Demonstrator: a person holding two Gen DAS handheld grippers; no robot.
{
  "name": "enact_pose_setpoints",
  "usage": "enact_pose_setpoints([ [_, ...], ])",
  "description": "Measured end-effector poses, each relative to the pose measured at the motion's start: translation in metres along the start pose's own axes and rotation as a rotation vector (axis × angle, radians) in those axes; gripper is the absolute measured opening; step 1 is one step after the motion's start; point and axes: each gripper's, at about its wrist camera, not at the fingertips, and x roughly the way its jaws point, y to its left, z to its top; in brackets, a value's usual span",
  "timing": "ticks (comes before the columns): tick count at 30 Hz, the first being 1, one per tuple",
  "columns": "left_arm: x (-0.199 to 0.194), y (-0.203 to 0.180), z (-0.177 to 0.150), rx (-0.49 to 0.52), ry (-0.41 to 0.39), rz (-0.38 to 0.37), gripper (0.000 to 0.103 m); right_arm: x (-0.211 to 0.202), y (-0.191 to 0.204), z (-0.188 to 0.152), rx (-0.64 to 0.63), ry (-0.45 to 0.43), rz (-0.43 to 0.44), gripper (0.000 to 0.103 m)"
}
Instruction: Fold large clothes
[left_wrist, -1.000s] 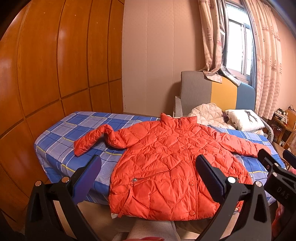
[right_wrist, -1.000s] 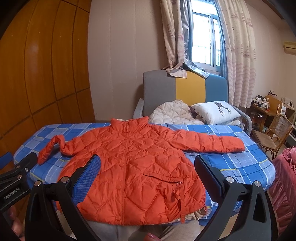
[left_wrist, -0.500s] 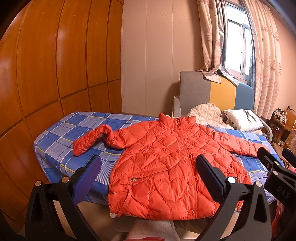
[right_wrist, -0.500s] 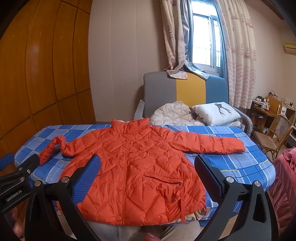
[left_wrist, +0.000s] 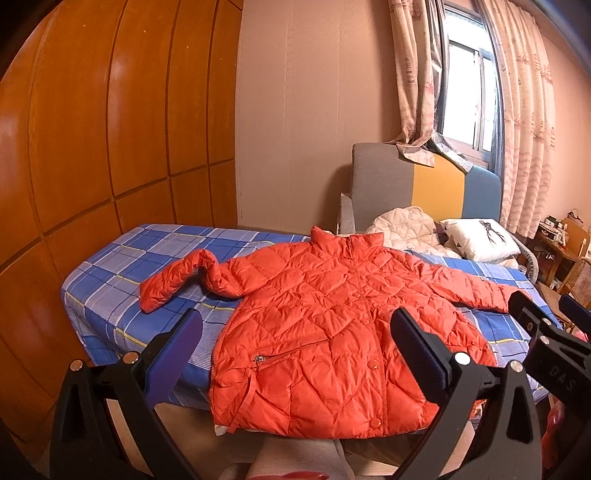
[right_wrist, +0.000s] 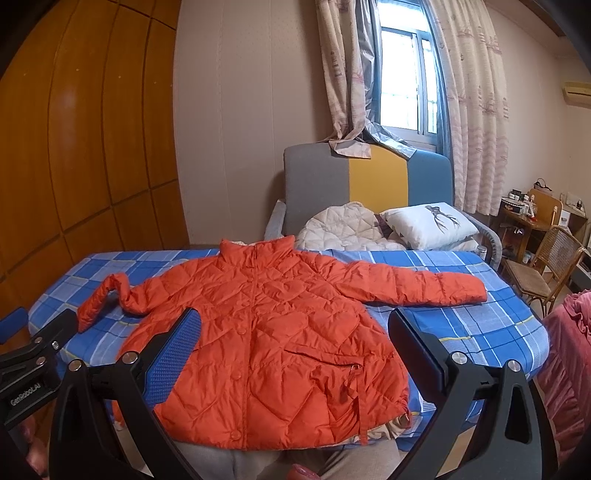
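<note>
clearly nothing is folded yet: the orange puffer jacket (left_wrist: 332, 332) lies face up and buttoned on the blue plaid bed (left_wrist: 122, 266), collar toward the far wall, hem hanging a little over the near edge. its sleeve on the person's left (left_wrist: 177, 280) is bent at the elbow, the cuff doubling back toward the near edge, while the sleeve on the right (right_wrist: 413, 288) lies nearly straight across the sheet.

the left gripper (left_wrist: 295, 347) hovers short of the hem with its fingers spread wide and nothing between them. the right gripper (right_wrist: 295, 347) hangs likewise, spread and empty, above the near part of the jacket. neither touches cloth.

so the step in hand looks like the approach before the first fold. the next move probably calls for one gripper to travel out to a cuff, pinch the thick quilting firmly, and carry that sleeve across the chest. the crooked left sleeve may want straightening first. slippery, puffy fabric is likely to spring back, so a deep bite seems wise.

behind the bed, a white quilted garment (right_wrist: 343, 225) and a pillow (right_wrist: 428, 221) sit out of the way.
</note>
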Motion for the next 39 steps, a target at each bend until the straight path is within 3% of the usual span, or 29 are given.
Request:
enact_pose_setpoints([
  [39,0.007,-0.0042,-0.0036,-0.007,0.027,-0.019,0.101,0.0034,-0.0076,-0.0048,0.005,-0.005,-0.006,0.1],
])
